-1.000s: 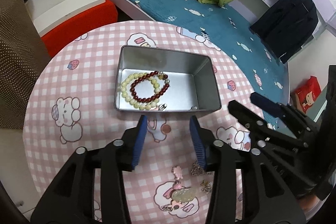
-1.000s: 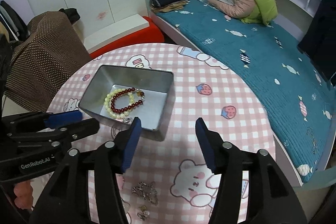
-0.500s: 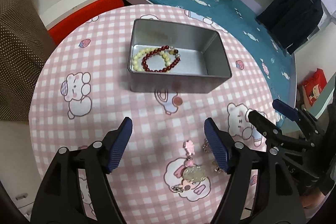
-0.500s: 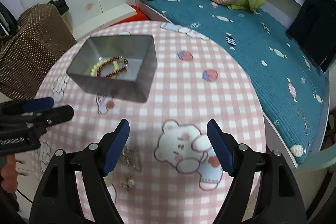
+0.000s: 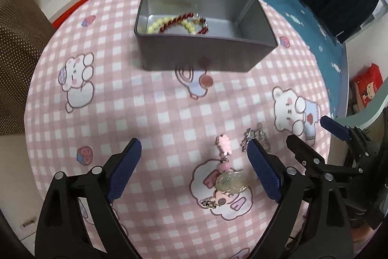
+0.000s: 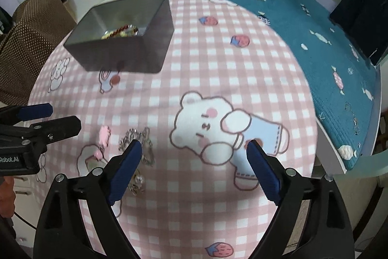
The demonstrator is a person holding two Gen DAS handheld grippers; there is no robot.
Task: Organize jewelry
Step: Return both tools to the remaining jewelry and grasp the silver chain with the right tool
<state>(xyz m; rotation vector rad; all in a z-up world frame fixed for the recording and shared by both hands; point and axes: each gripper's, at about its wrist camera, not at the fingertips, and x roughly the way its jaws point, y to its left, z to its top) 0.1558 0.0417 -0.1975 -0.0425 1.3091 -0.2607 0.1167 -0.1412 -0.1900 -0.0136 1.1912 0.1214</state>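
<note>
Both grippers [image 5: 194, 149] [image 6: 194, 149] hover splayed, apparently empty, over jewelry [image 5: 230, 181].

I see a tin [image 5: 203, 57] of dull brushed metal, its inner walls faintly reflective. Glossy beads [image 5: 179, 22] lie inside. The tablecloth [image 5: 150, 113] looks like soft matt cloth. My fingers [image 5: 123, 169] carry ribbed blue pads on matt black plastic. The chain [image 6: 135, 137] glints like metal; the pendant [image 5: 231, 182] looks translucent, smooth.

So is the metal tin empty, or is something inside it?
Not empty. The metal tin holds a cream bead bracelet and a red bead bracelet on its floor.
</note>
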